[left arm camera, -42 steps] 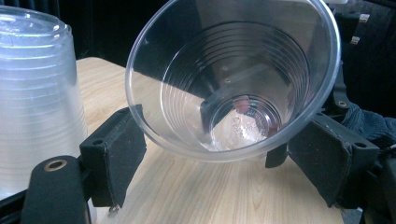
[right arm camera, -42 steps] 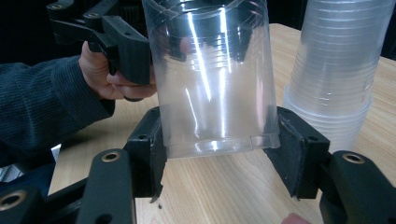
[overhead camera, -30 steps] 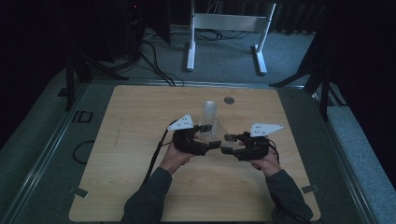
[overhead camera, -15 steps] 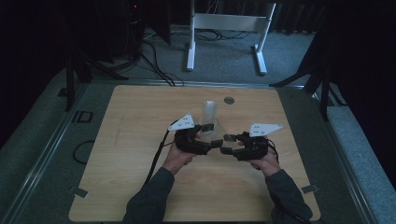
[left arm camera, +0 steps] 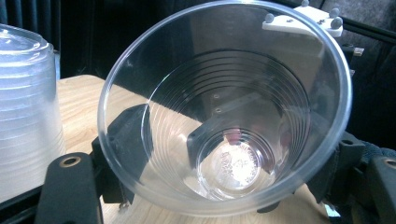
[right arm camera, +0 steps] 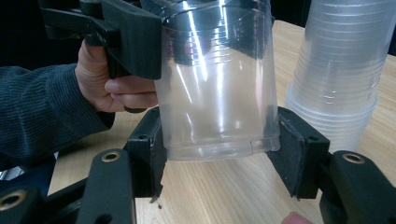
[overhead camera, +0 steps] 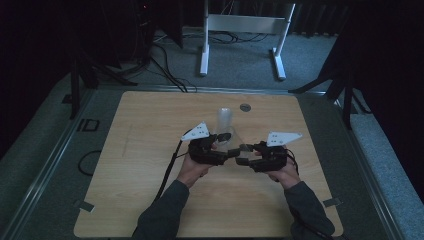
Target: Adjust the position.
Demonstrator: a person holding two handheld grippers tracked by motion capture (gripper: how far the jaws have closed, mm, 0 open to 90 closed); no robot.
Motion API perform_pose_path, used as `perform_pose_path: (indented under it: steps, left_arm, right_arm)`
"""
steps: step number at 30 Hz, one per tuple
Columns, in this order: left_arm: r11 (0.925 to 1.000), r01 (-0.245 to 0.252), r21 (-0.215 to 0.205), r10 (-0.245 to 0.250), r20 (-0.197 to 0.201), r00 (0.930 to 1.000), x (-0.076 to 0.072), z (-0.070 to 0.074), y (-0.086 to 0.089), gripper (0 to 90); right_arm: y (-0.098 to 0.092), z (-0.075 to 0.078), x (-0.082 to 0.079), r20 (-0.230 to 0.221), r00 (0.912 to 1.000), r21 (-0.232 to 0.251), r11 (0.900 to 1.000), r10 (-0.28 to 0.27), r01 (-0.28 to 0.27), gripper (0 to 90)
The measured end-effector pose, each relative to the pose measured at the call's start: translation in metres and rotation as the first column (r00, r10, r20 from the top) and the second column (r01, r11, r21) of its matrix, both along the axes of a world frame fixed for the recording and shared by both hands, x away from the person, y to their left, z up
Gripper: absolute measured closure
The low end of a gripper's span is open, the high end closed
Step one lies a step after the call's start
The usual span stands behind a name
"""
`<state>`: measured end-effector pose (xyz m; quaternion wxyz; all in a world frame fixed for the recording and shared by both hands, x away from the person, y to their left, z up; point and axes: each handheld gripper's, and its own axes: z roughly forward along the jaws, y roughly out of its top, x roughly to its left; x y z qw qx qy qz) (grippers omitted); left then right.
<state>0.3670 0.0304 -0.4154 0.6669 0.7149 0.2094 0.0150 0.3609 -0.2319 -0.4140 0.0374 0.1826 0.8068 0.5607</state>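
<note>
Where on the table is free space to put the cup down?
The wooden table is bare on its left side and its right side, and near the front edge. It is crowded in the middle, where the cup stack, left gripper and right gripper meet.

From above, the clear plastic cup (overhead camera: pixel 233 144) between my grippers was too small and dim to read; I couldn't tell where it met the jaws. In my left gripper view, the ribbed stack of clear plastic cups (left arm camera: pixel 25 112) was cut off by the left edge, and the held cup's wall blurred my jaws behind it. In my right gripper view, the top edge cropped the cup's rim and the stack.
</note>
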Motion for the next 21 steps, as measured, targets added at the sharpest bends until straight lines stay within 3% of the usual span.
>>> perform_pose_path:
  steps: [21]
  left_arm:
    - [0.9999,0.002,-0.011,-0.002,0.002,1.0,-0.0003,0.0002,0.001,26.6]
  right_arm:
    - [0.0028,0.0004,0.0003,-0.009,0.9999,-0.015,1.0,0.008,-0.008,37.3]
